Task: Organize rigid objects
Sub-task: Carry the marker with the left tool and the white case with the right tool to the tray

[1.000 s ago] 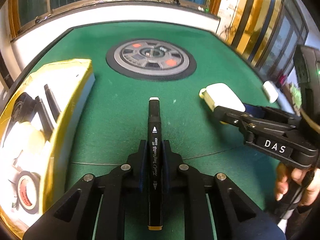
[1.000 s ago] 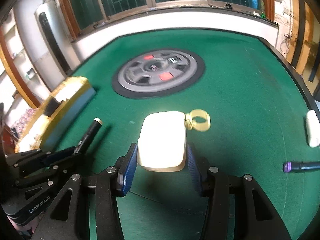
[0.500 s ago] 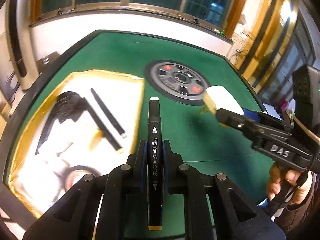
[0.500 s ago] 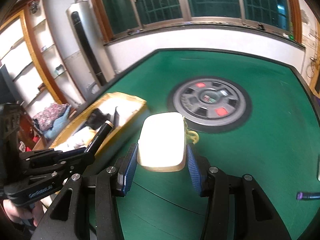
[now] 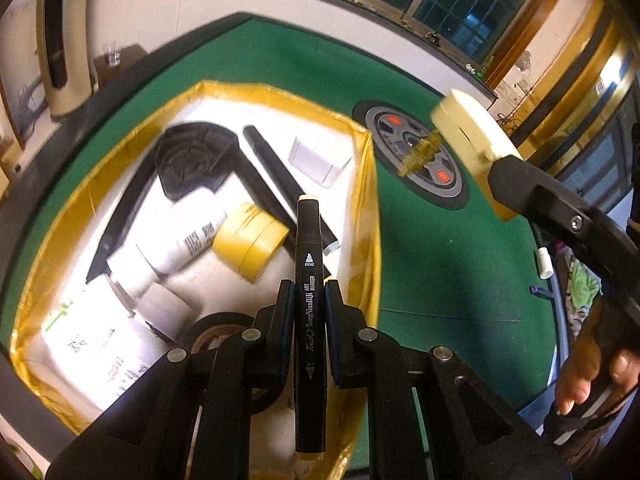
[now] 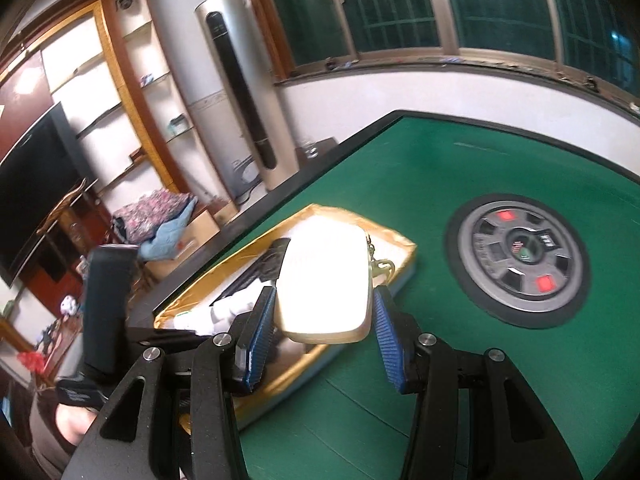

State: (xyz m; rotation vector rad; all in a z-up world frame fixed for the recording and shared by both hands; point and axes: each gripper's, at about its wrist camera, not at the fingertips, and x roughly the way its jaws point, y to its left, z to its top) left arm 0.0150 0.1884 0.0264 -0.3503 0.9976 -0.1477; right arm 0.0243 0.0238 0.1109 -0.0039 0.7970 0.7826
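Left wrist view alone looks into the yellow-edged box [image 5: 366,216] on the green table [image 5: 440,280]: one yellow tape roll [image 5: 250,240], one black roll, white bottles, a black pen. The left gripper [image 5: 308,300] clamps one black marker [image 5: 308,312] above the box's right edge. Right wrist view shows the right gripper [image 6: 324,320] gripping one cream case [image 6: 324,276] above the box [image 6: 400,238]; open felt lies rightward.
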